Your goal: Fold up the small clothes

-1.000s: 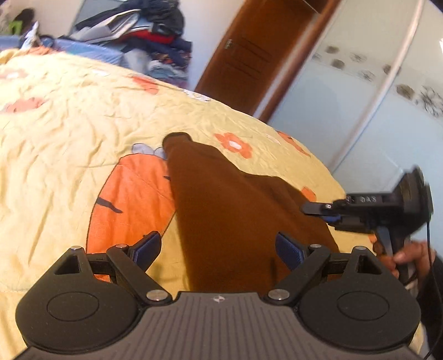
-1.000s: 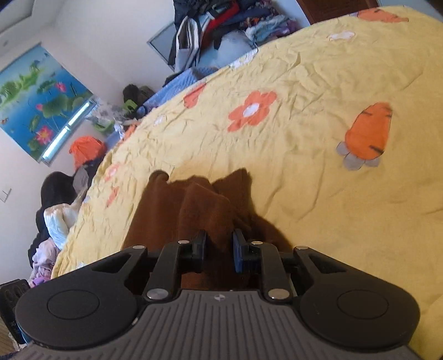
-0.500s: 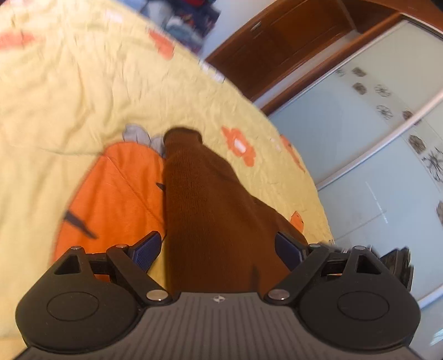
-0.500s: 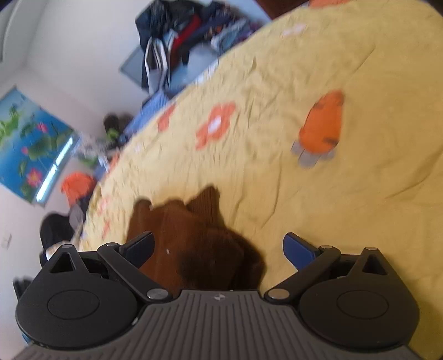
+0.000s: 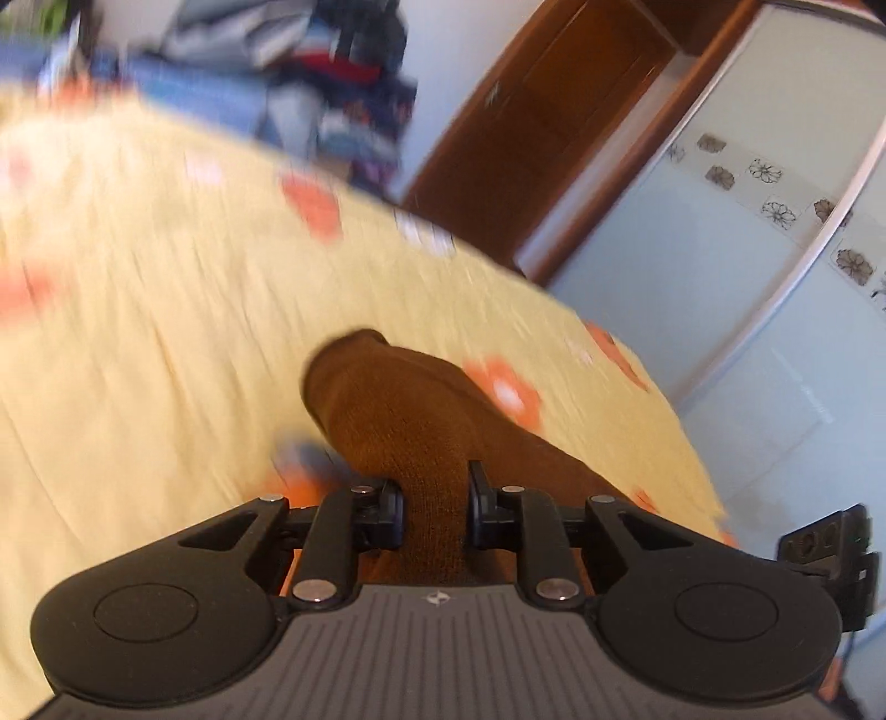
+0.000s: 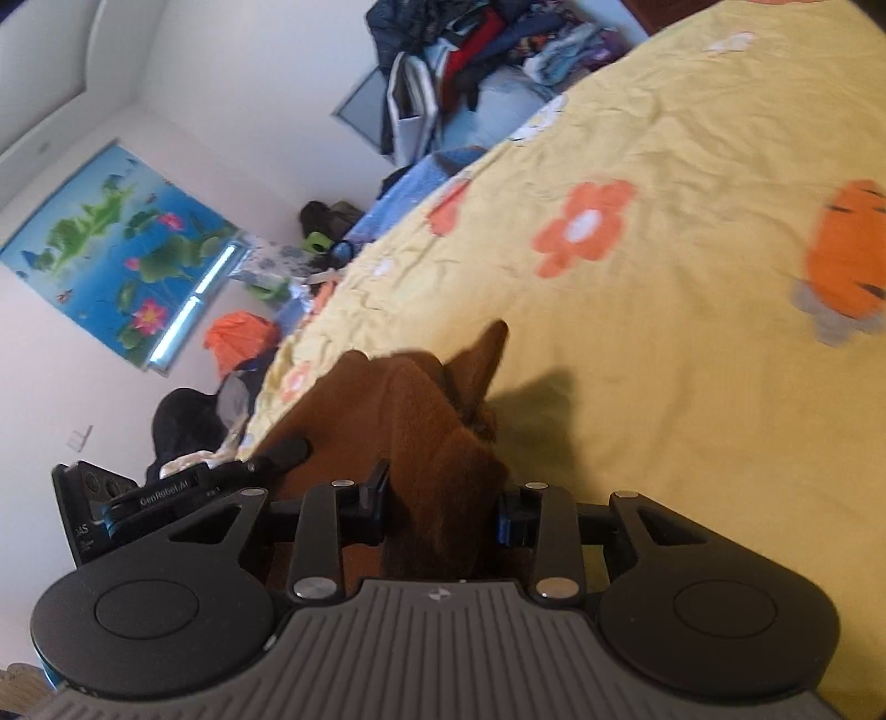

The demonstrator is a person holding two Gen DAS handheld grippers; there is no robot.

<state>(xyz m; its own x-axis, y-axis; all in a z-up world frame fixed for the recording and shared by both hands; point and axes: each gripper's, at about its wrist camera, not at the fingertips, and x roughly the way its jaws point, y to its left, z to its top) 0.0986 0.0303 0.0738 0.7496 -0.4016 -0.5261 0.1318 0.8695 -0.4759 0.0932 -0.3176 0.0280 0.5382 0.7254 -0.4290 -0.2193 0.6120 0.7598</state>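
Left wrist view shows a brown knitted garment [image 5: 398, 421] lying on a yellow bedspread [image 5: 138, 332] printed with orange flowers and carrots; one narrow tube of it runs away from the camera and ends in a rounded cuff. The left gripper [image 5: 434, 509] has this tube between its fingers; its jaws are closing, and the pads are already pressed against the knit on both sides. At the right edge of that view part of the right gripper's body shows.

From the right wrist view, the same garment [image 6: 398, 410] bunches up in folds with a pointed flap standing at its far end, casting a shadow on the bedspread [image 6: 664, 360]. The right gripper [image 6: 443, 509] has its jaws closing around the bunched cloth, which fills the gap between them and touches both pads. Beyond the bed are a heap of clothes [image 6: 470, 50], a lotus poster [image 6: 116, 243] on the white wall, a wooden door [image 5: 554, 127] and pale wardrobe panels [image 5: 747, 266].
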